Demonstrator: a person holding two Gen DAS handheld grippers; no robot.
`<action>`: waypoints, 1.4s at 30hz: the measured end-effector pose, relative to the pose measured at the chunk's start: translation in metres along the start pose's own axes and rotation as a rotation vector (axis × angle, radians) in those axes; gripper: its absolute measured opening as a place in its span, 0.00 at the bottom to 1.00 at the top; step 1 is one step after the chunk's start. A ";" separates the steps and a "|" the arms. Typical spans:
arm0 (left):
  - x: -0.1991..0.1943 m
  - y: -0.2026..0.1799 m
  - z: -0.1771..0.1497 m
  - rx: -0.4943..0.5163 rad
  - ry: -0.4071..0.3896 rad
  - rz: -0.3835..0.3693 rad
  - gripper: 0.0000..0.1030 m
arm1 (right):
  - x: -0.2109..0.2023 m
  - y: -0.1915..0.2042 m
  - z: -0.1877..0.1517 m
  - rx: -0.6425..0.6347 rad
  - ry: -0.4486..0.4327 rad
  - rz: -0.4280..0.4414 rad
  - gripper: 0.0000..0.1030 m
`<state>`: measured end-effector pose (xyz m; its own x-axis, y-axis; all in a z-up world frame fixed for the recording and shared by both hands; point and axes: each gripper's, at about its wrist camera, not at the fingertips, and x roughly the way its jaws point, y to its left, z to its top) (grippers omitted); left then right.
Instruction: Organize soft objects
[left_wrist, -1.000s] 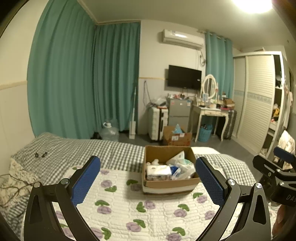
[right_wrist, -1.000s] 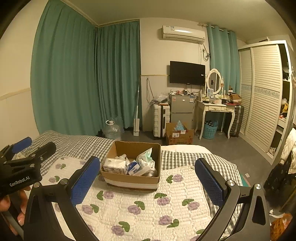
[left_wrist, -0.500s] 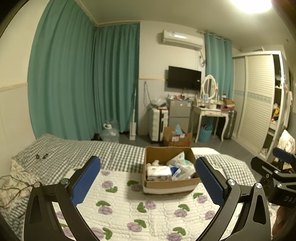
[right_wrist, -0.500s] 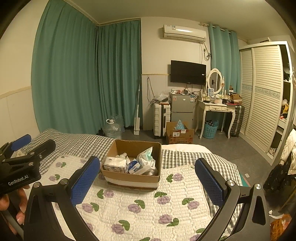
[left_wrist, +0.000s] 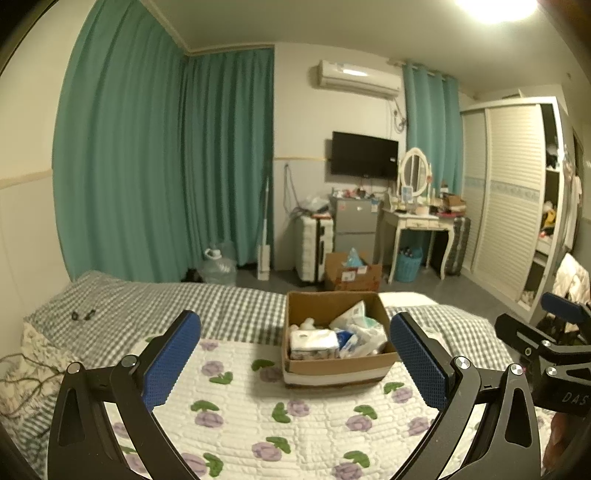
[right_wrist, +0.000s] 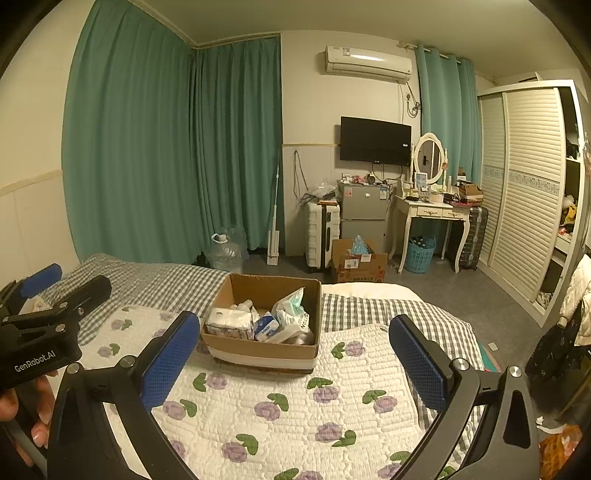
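Note:
An open cardboard box (left_wrist: 301, 365) (right_wrist: 258, 349) stands on the floral quilt (left_wrist: 295, 417) (right_wrist: 295, 406) on the bed. It holds a white tissue pack (left_wrist: 314, 341) (right_wrist: 227, 323), a plastic wipes packet (left_wrist: 360, 325) (right_wrist: 291, 314) and other soft packs. My left gripper (left_wrist: 293, 360) is open and empty, held above the quilt in front of the box; it also shows at the left edge of the right wrist view (right_wrist: 40, 295). My right gripper (right_wrist: 293, 358) is open and empty, just right of the left one, and shows at the right edge of the left wrist view (left_wrist: 546, 325).
The bed has a checked sheet (left_wrist: 147, 306) beyond the quilt. On the floor behind are a water jug (left_wrist: 218, 266), a white suitcase (left_wrist: 312, 245), a second cardboard box (left_wrist: 351, 275), a dressing table (left_wrist: 417, 229) and a wardrobe (left_wrist: 509, 199).
Both grippers have risen and eased slightly back, so the box sits a little lower in both views. Both stay open and empty.

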<state>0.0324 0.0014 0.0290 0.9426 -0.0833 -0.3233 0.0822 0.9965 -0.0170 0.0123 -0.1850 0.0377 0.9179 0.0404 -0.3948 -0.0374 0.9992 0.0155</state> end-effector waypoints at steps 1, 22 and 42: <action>0.000 -0.001 0.000 -0.002 0.002 -0.001 1.00 | 0.000 -0.001 -0.001 0.000 0.000 -0.001 1.00; 0.003 0.012 0.003 0.006 0.023 -0.028 1.00 | -0.005 -0.008 0.001 0.009 0.002 0.004 1.00; -0.007 0.014 0.002 0.030 -0.010 -0.021 1.00 | -0.010 0.003 -0.003 -0.016 -0.002 0.001 1.00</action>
